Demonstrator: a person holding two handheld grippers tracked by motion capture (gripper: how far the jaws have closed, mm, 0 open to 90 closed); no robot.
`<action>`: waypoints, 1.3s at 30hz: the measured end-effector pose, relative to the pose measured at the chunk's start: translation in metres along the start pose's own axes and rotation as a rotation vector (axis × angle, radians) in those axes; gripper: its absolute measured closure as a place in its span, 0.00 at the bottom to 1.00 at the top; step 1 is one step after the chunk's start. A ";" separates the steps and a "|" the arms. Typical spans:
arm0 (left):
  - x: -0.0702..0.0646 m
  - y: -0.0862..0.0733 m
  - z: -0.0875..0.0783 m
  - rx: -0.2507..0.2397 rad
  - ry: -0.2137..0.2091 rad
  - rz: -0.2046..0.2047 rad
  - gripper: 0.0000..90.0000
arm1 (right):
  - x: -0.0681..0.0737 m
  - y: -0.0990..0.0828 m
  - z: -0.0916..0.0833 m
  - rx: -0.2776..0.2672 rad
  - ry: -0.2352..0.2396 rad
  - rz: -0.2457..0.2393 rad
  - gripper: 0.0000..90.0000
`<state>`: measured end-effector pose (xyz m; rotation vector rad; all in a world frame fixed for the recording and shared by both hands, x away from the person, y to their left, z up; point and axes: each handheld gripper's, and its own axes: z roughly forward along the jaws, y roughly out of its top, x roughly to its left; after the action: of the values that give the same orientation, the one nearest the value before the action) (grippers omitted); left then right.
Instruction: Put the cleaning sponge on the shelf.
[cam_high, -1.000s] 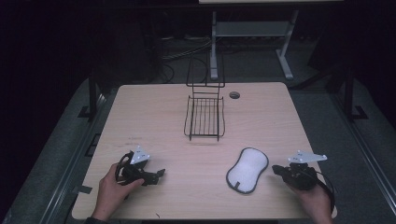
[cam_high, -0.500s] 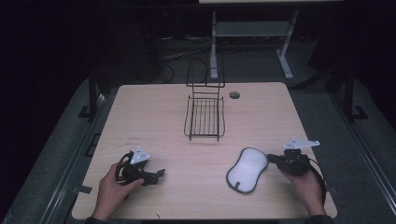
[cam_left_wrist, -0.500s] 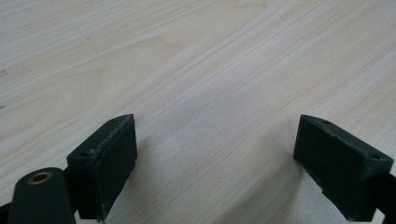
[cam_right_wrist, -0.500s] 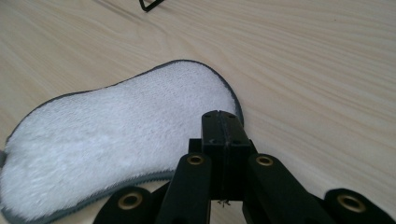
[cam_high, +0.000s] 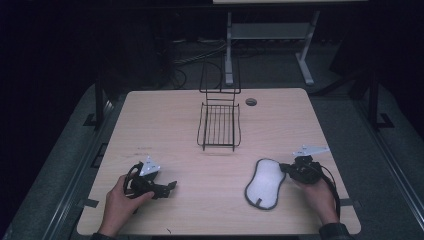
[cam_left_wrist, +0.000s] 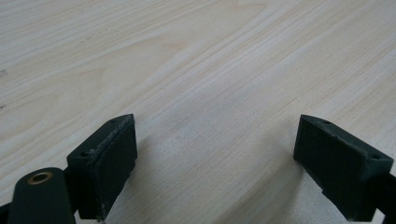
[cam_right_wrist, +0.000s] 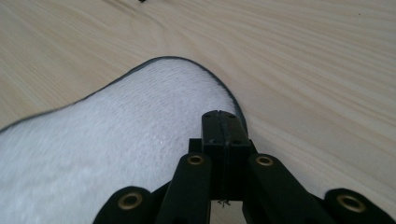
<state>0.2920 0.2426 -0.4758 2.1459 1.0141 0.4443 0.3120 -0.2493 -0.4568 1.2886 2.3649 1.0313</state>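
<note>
Two grippers work this table (cam_high: 165, 125), and the right gripper (cam_high: 286, 169) is the one engaged. Its jaws are pressed fully together, no gap between them, and in the right gripper view their tips (cam_right_wrist: 223, 122) sit at the near edge of the white fleecy insole (cam_right_wrist: 107, 154). Whether a fold of that dark-trimmed edge is pinched between the jaws or they merely rest against it cannot be told; no material shows between them. The insole lies flat on the wood, stretching ahead and to the left of those jaws, its rounded end farthest from them. In the high view the insole (cam_high: 265, 182) is just beside the right gripper, and the wire basket (cam_high: 219, 127) stands well beyond both, toward the table's far side.

The left gripper (cam_high: 167, 187) rests low on the table, well apart from the insole, its jaws spread wide with only bare wood (cam_left_wrist: 210, 70) between them.

Judging from this, the main risk is a shallow hold. If the jaws have only the thin trim, or nothing, lifting would likely let the soft insole slip free or droop and drag across the wood. A limp, fleecy piece could also fold under itself and catch on the basket's wires if carried there by one end.
</note>
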 end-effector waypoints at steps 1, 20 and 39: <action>0.000 0.000 0.000 0.000 0.000 0.000 0.14 | 0.001 0.002 0.002 0.002 -0.001 0.003 1.00; 0.000 0.000 0.000 0.000 0.000 0.001 0.14 | 0.011 0.015 0.002 -0.027 0.002 -0.029 1.00; 0.000 0.000 0.000 -0.001 0.000 0.003 0.14 | 0.035 -0.032 -0.033 0.022 0.016 -0.039 1.00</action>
<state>0.2917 0.2427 -0.4758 2.1470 1.0109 0.4456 0.2547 -0.2478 -0.4516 1.2407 2.4099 1.0105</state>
